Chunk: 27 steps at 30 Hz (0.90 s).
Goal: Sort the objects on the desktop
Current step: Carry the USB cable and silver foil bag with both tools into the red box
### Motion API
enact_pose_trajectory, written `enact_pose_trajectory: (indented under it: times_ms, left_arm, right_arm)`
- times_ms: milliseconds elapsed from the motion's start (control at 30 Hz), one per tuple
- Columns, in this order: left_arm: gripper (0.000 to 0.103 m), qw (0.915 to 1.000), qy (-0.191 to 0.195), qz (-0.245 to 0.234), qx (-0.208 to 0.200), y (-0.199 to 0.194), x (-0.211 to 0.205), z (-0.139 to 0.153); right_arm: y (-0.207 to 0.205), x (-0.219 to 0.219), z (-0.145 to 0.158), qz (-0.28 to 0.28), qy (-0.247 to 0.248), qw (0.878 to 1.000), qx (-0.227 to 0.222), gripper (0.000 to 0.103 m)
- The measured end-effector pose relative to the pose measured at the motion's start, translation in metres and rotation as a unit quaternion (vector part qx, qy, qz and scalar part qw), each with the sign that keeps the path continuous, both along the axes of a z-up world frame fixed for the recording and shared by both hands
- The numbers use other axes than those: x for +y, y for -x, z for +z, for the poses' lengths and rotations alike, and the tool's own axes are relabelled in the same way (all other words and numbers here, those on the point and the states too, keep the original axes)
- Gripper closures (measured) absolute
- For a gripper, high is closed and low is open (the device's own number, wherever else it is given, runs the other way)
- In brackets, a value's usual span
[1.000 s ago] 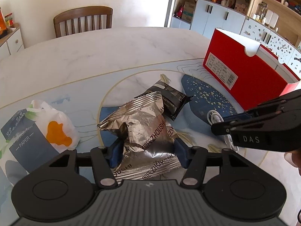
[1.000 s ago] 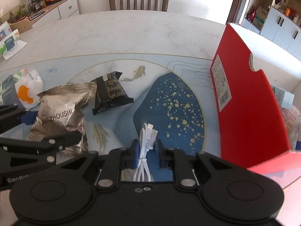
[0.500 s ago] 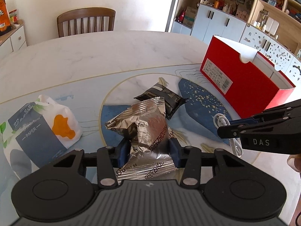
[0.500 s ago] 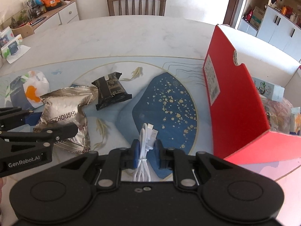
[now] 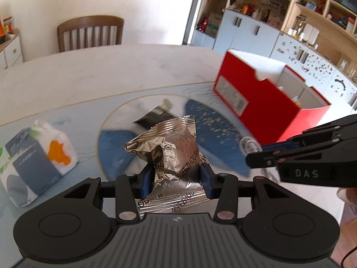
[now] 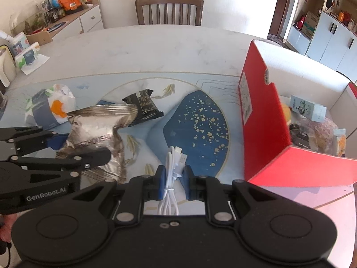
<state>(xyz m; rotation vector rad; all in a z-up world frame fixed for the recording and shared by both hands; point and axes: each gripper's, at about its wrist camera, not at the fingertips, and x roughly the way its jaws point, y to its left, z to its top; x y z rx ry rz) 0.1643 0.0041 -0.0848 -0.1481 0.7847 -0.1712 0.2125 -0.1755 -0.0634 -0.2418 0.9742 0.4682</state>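
A crinkled silver foil snack bag [image 5: 169,154] is pinched between the blue pads of my left gripper [image 5: 176,178] and hangs lifted off the table; it also shows in the right wrist view, silver bag [image 6: 98,134]. My right gripper [image 6: 174,178] is shut on a coiled white USB cable [image 6: 173,167], also raised above the blue mat. A black snack packet [image 6: 142,107] lies on the table beyond both. The open red box [image 6: 263,120] stands to the right with several items inside.
A tissue pack with an orange print [image 5: 40,156] lies at the left on the patterned mat [image 6: 200,125]. A wooden chair [image 6: 169,9] stands at the table's far side. Cabinets and shelves [image 5: 290,22] fill the right background.
Both grippers rose with their loads: the foil bag was squeezed tighter and came off the table, and the white cable lifted off the blue mat. The red box now shows its inside.
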Motion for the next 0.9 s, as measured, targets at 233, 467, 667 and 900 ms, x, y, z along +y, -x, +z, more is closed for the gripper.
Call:
enact_pose_trajectory:
  times_ms: [233, 467, 667, 900]
  left_arm:
    - [0.060, 0.9992, 0.016, -0.027, -0.024, 0.002, -0.026, 0.025]
    - [0.060, 0.9971, 0.030, -0.051, -0.047, -0.002, -0.051, 0.052]
    - [0.060, 0.9951, 0.032, -0.074, -0.058, -0.013, -0.075, 0.068]
    - [0.060, 0.9933, 0.025, -0.087, -0.071, -0.031, -0.105, 0.083]
  right_arm:
    - [0.011, -0.018, 0.023, 0.010, -0.012, 1.000, -0.017, 0.087]
    - [0.012, -0.049, 0.053, -0.014, -0.038, 0.998, -0.040, 0.087]
    - [0.006, -0.076, 0.070, -0.023, -0.050, 0.997, -0.058, 0.087]
    - [-0.012, -0.115, 0.082, -0.044, -0.052, 0.995, -0.077, 0.087]
